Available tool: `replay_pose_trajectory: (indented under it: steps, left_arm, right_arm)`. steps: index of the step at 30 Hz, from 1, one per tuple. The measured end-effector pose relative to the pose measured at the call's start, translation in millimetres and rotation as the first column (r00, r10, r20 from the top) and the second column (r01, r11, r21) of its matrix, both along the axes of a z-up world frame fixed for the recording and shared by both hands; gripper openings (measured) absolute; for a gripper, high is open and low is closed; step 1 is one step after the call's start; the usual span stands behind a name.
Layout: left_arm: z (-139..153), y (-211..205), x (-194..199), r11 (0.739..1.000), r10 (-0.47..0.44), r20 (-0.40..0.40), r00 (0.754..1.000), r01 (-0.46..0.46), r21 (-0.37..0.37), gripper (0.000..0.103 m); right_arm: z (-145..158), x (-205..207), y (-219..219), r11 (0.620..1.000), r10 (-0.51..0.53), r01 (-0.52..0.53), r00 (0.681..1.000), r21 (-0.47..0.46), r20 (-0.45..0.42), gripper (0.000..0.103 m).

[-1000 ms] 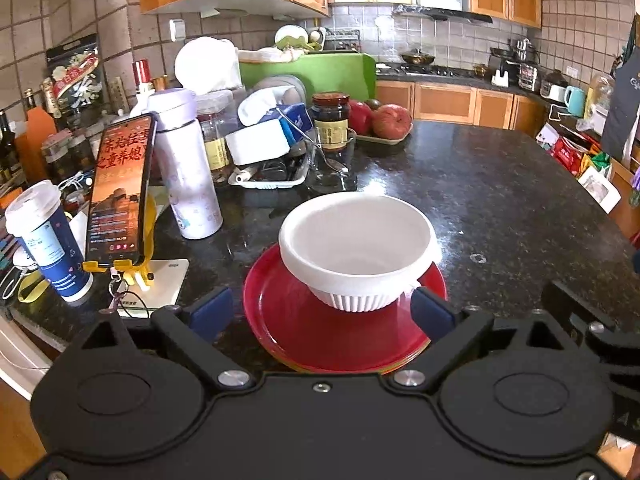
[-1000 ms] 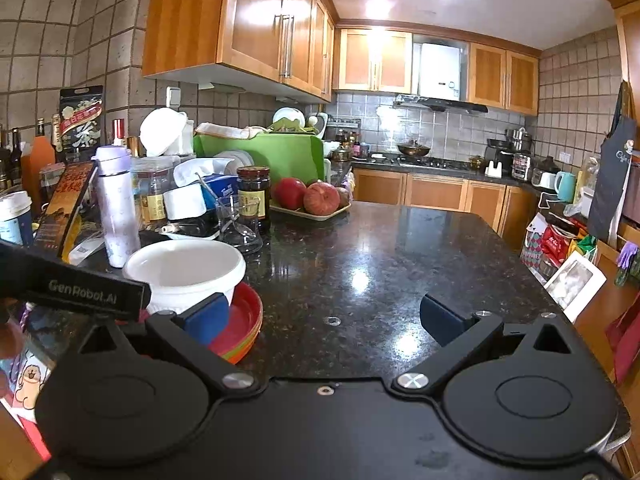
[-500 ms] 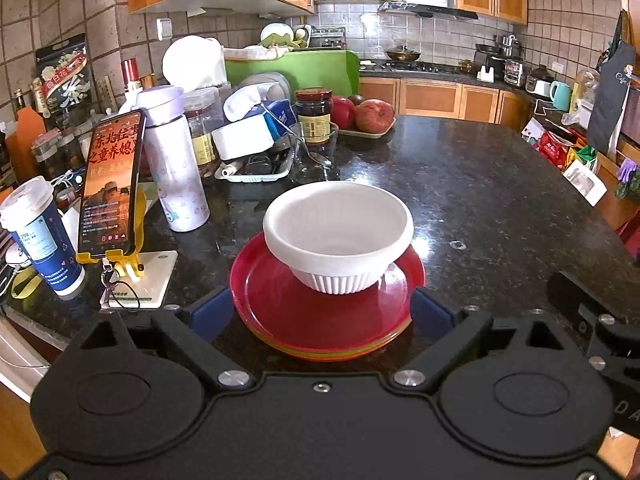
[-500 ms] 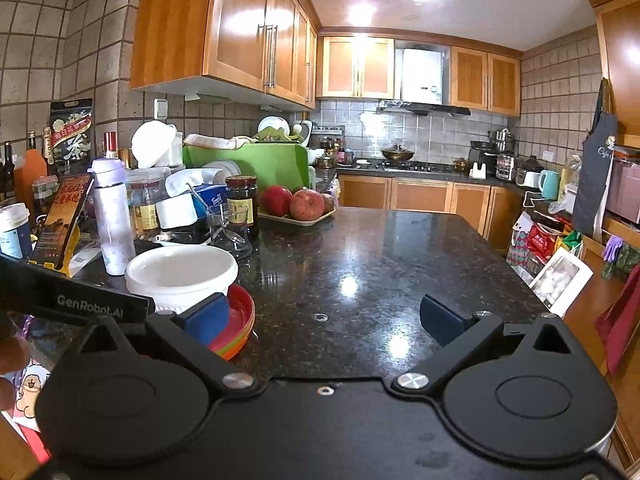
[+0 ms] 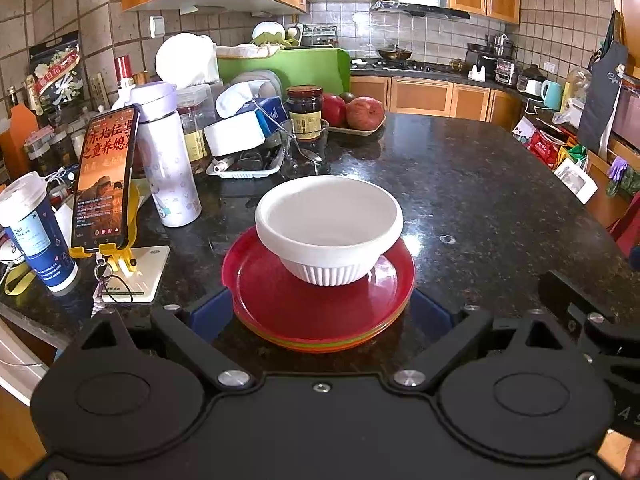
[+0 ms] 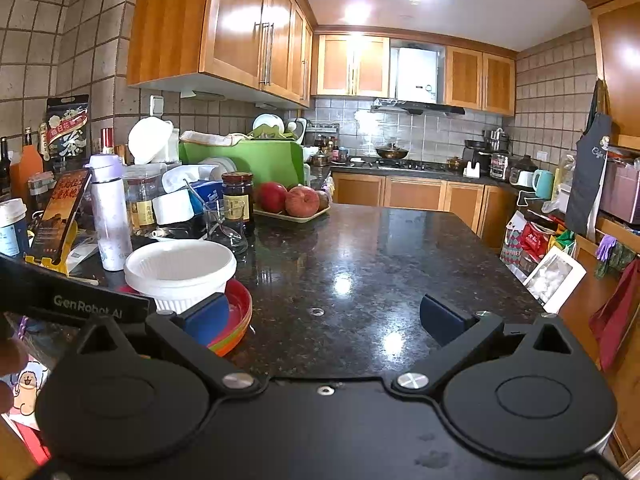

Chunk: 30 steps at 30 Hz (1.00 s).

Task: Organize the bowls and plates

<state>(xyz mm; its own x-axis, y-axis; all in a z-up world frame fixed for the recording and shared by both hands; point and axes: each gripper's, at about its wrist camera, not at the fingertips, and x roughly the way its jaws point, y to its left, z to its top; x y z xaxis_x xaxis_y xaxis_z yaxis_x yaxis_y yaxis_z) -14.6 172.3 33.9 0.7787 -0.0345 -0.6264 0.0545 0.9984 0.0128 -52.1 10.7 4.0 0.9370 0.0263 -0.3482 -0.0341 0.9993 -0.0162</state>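
bowl (image 5: 328,228), white with a ribbed base, sits upright on a stack of plates (image 5: 320,304), red one on top, orange and green edges showing under it. left view: stack lies straight ahead of the left tongs (image 5: 322,314), between the two blue pads (image 5: 210,314), near edge of the plates almost level with the pad tips. tongs spread wide, nothing held, pads not touching the plates as far as i can tell. dark stone counter (image 5: 480,200) under everything. ahead-left of the tongs: phone (image 5: 106,178) on a yellow stand, white flask (image 5: 168,156), paper cup (image 5: 34,232) at far left. further ahead past the bowl: jar (image 5: 305,108), apples (image 5: 362,112) on a tray.

right view: right tongs (image 6: 326,316) also spread wide, empty, only bare counter (image 6: 360,264) between the pads. bowl (image 6: 180,270) and plates (image 6: 236,316) are off to the left of these tongs, partly behind the left pad (image 6: 208,316). black body of the other tool crosses the left edge. apples (image 6: 300,200) far ahead-left.
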Motion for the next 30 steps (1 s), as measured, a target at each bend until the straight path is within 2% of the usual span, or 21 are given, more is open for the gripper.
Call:
replay_pose_trajectory:
  steps: [30]
  left_arm:
    - [-2.7, 5.1, 0.9, 1.000, -0.024, -0.016, 1.000, 0.024, 0.007, 0.095]
  right_arm:
    - [2.6, 1.0, 4.4, 1.000, -0.010, 0.010, 1.000, -0.003, -0.006, 0.103]
